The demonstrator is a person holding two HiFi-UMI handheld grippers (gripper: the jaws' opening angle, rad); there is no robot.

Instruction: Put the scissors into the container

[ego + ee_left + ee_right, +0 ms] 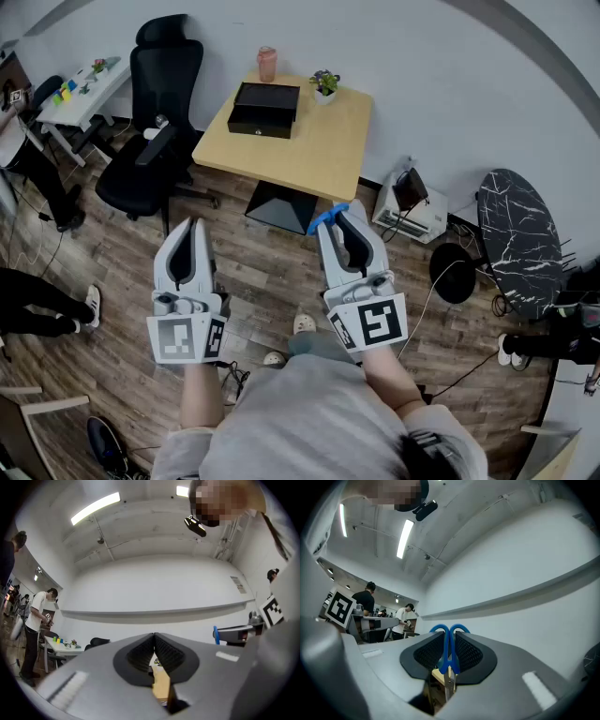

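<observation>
Two hand-held grippers are raised side by side above a wood floor (262,272), each pointing forward and away from the person. Left gripper (194,223): its jaws are pressed together along their ribbed pads and nothing lies between them – its own view (154,634) shows only a narrow slit near the base, through which a strip of pale tabletop appears. Right gripper (339,211): its jaws are clamped on the scissors (449,651), gripping them just below the handles, so that the two blue handle loops stand out beyond the jaw tips while the metal blades run back between the pads toward the gripper's body; from the head view the blue handles (326,217) show at this gripper's tip, on the side facing the left gripper. Ahead of both sets of tips, well apart from them, stands a light wooden table (309,150). On its far part sits the black container (265,108) – a low rectangular box, lying forward of the gap between the two grippers. Beyond the container are a pink cup (267,64) and, to its right, a small potted plant (325,84). A black office chair (155,122) stands ahead of the left gripper, just beside the table.
</observation>
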